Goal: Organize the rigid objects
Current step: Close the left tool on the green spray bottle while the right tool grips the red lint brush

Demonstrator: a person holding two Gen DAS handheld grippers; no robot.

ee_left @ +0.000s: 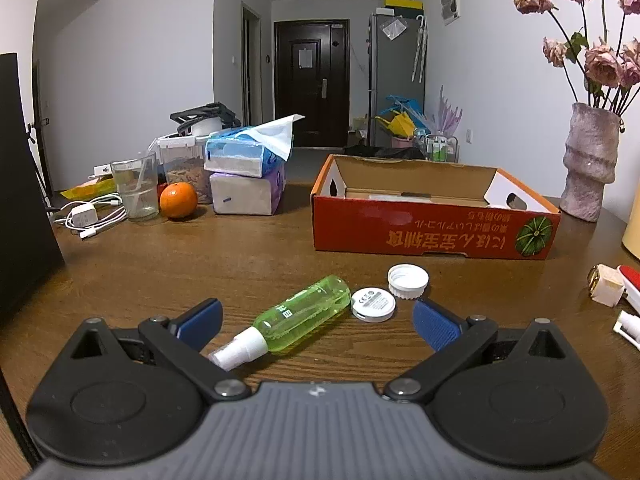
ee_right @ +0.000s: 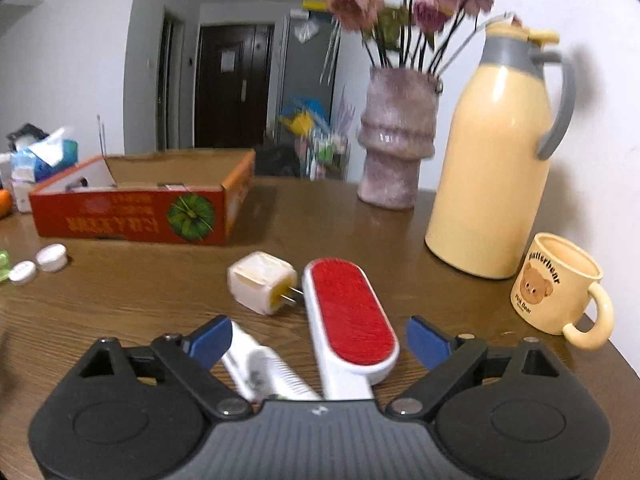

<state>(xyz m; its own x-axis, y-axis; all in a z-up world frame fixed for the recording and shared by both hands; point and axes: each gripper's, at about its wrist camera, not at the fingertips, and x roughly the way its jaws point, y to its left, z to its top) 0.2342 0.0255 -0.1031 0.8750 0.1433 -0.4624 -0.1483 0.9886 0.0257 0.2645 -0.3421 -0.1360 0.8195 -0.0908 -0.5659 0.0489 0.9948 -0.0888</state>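
I'm bringing the right gripper, jaws spread and gripping nothing, around the red lint brush lying well short of the cardboard box — next, I think, clamping its blurred handle — while the left gripper is waiting unclenched.

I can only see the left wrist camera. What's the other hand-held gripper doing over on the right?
Observer: The right hand-held gripper is open, and the red lint brush lies between its fingers. The pads aren't pressing on it.
Operator: Is there anything else near it that I can't see?
Observer: Yes, a yellow bear mug stands upright to the right of the brush, outside the jaws.
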